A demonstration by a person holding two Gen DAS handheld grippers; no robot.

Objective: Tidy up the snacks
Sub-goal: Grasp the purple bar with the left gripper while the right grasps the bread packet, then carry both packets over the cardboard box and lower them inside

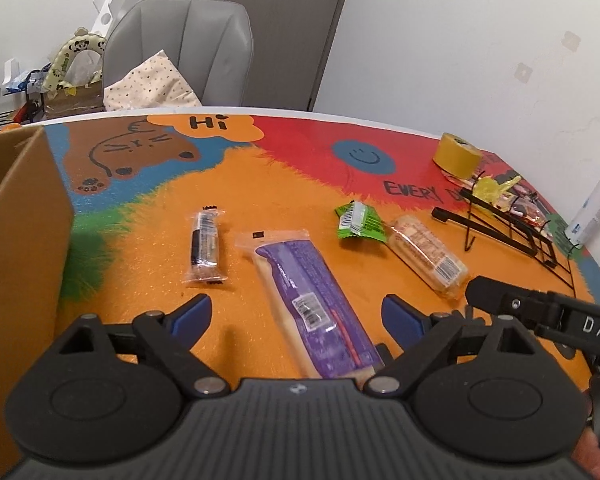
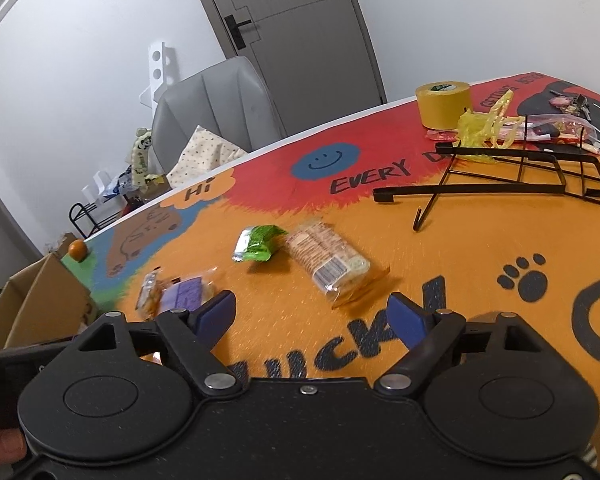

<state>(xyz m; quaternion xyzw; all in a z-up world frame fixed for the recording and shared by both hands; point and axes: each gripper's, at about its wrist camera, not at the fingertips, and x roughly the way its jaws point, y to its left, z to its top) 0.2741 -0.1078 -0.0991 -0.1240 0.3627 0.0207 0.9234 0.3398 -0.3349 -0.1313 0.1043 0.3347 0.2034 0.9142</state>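
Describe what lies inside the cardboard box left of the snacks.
Only the cardboard box outer wall and top flaps show; its interior is hidden in both views, so its contents cannot be told.

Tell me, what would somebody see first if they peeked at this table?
Probably the bright cartoon tablecloth, with a bear and a "Hi" bubble at the far side. Next, the long purple snack pack lying right between the open left gripper's fingers, with a green packet and a clear cracker pack further right. A cardboard box stands at the left edge.
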